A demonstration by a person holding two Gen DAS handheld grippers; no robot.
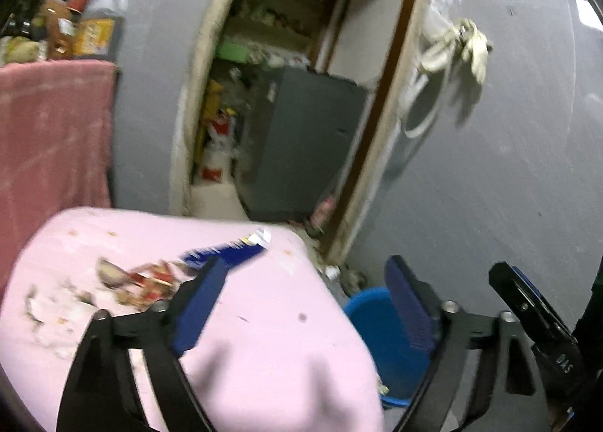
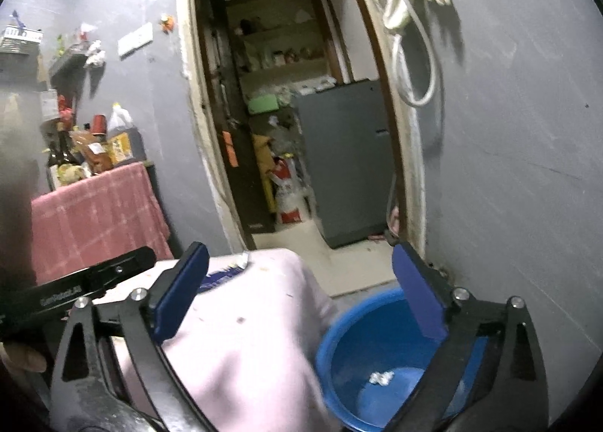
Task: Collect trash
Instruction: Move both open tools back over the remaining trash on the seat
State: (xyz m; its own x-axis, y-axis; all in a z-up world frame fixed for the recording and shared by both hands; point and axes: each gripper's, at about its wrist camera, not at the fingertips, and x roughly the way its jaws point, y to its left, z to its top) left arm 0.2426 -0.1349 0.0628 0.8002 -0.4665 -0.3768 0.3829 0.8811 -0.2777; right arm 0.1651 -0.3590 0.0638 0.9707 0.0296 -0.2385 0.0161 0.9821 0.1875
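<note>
Both of your tongs are wide apart and carry nothing, so neither pair has a hold on any trash at the moment. The left tongs (image 1: 305, 304) hang above the pink surface (image 1: 271, 349), pads angled toward its far end, and the right tongs (image 2: 301, 292) hover over the gap where that surface meets the blue bucket (image 2: 361, 349).

The bucket stands on the floor just beside the surface's right edge, at about four o'clock from its middle in the left view. I'd judge it was put there so scraps can be dropped over the edge with a short reach. One crumpled white scrap (image 2: 381, 378) already lies at its bottom.

What is left to collect sits on the pink surface. A blue wrapper (image 1: 226, 253) lies near the far edge, at roughly twelve o'clock from your left tongs. A red-and-brown wrapper (image 1: 147, 281) lies at about ten o'clock, and a scatter of pale crumbs and bits (image 1: 56, 311) sits further left at nine (the blur hides what exactly they are).

Since both tongs are wide, they look ready for the next pick. The blue wrapper is nearest the left pads and lies flat, so you would likely need to come down low and pinch an edge.
</note>
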